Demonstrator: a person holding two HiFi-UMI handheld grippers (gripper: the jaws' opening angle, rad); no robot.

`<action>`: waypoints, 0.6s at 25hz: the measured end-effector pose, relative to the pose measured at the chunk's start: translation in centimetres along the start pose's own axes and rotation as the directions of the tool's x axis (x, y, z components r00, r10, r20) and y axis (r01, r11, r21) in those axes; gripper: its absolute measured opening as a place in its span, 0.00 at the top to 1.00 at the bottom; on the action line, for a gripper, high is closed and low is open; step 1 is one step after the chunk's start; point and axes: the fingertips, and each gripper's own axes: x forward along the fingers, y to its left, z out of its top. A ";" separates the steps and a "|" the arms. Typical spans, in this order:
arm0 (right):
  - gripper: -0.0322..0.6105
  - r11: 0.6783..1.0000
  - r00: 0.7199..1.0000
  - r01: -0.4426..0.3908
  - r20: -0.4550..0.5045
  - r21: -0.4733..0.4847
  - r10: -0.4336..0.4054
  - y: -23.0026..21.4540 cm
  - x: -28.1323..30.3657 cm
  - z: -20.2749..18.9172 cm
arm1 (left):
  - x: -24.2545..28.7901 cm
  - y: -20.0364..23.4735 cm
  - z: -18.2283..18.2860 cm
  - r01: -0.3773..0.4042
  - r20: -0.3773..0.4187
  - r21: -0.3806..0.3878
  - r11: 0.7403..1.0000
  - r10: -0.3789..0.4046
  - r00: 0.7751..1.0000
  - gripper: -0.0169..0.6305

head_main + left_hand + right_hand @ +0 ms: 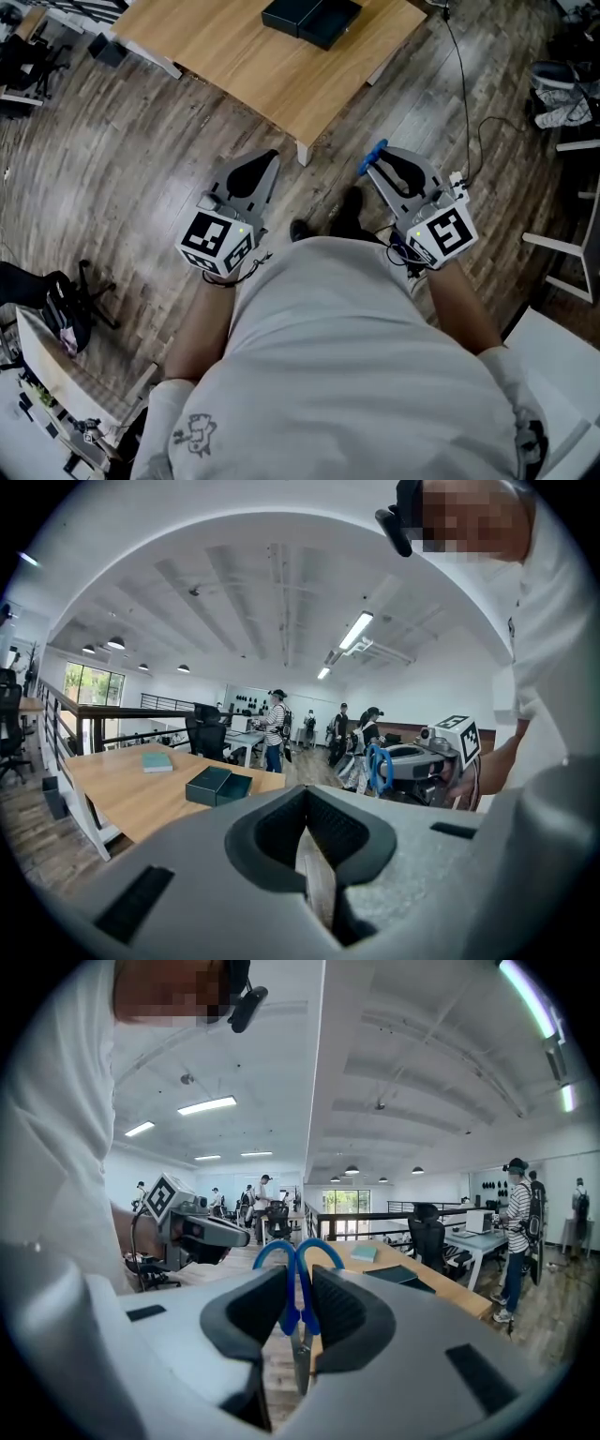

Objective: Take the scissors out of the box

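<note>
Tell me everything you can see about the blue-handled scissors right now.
The scissors have two blue plastic-looking loop handles and thin grey metal blades, closed together. The dark pads of the right gripper clamp the handles; the loops stick out past the jaw tips, the blades point back toward the camera. They hang in the air above the wooden floor.

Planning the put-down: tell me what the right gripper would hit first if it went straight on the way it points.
Probably the wooden table: the right gripper, jaws shut on the scissors, aims at its near edge; depth is unclear.
</note>
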 end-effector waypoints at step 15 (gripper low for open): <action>0.80 0.996 0.994 0.086 0.064 0.005 -0.087 3.0 -0.3 1.8 | -3.0 0.0 -0.2 0.038 0.024 0.009 0.999 -0.038 0.999 0.97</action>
